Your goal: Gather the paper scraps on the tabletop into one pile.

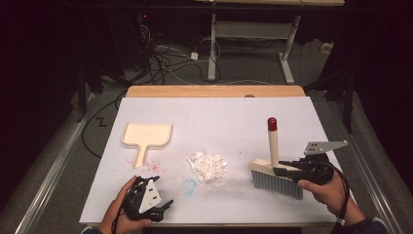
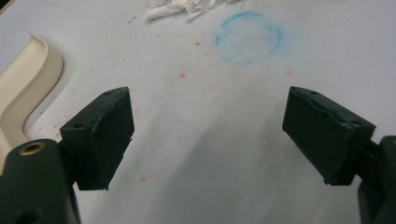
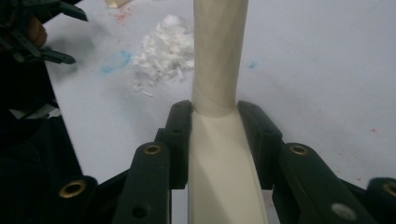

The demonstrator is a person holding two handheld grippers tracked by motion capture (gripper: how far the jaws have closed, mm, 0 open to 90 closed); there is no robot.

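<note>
Right claw (image 1: 278, 170) is clamped on the cream back of a hand brush (image 1: 276, 178), its two black jaws pressing the block from either side just below the point where the upright handle with its red tip rises; the right gripper view shows the pads tight against the plastic. Grey bristles hang beneath the claw and rest on the white worktop (image 1: 219, 117). Out past the claw's tips, a short way off, lies a heap of white paper scraps (image 1: 208, 167), and just beyond the heap a faint blue ring (image 1: 189, 186) marks the sheet. Farther still, on the other side of the scraps, a cream dustpan (image 1: 145, 136) lies flat with its handle towards the person, pink specks scattered beside it. Left claw (image 1: 167, 206) sits low near the worktop's front edge, near the blue ring, its jaws spread wide with nothing between them.
</note>
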